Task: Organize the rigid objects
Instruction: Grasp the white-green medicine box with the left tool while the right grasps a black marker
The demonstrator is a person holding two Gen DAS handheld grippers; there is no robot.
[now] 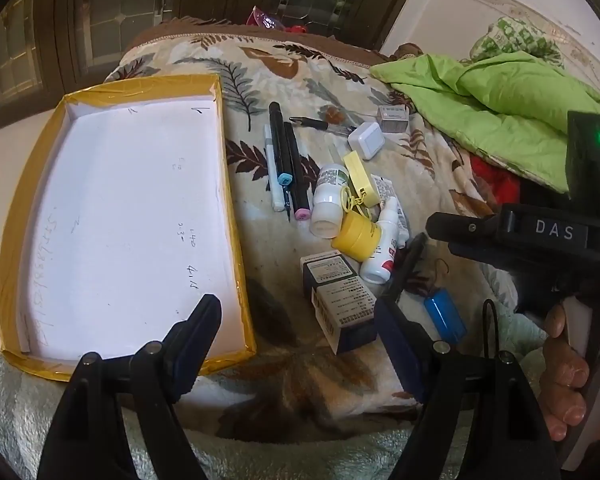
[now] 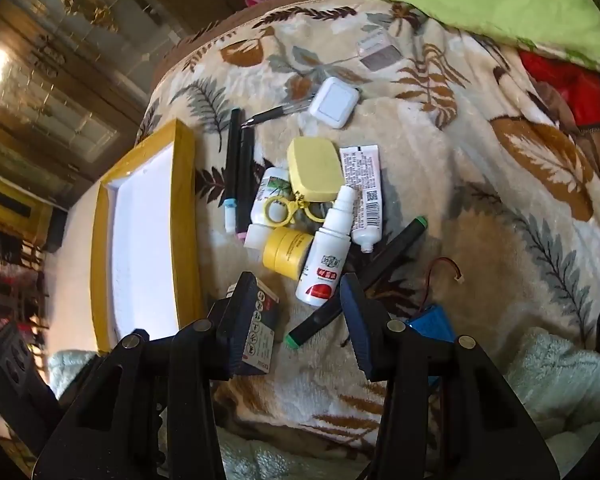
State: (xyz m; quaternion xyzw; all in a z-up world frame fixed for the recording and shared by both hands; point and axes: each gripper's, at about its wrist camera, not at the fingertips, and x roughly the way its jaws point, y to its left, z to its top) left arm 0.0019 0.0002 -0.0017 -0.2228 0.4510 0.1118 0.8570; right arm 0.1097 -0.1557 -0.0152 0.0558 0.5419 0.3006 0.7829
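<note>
A yellow-rimmed tray (image 1: 232, 184) with a white floor lies on the left of a leaf-patterned blanket. To its right is a heap of small items: black markers (image 1: 284, 160), a white pill bottle (image 2: 266, 208), a yellow jar (image 2: 286, 252), a white spray bottle (image 2: 328, 256), a yellow case (image 2: 314, 170), a tube (image 2: 364, 192), a green-capped marker (image 2: 364, 276) and a dark box (image 1: 340, 300). My left gripper (image 1: 294, 312) hovers open over the tray's near corner and the box. My right gripper (image 2: 298, 292) is open above the spray bottle's base, holding nothing.
A blue battery pack (image 2: 432, 324) with red wires lies near the right finger. A white square case (image 2: 334, 102), a pen (image 2: 276, 112) and a small grey box (image 2: 378, 50) lie farther back. Green cloth (image 1: 500, 92) is bunched at the far right. A hand (image 1: 564, 368) holds the right gripper.
</note>
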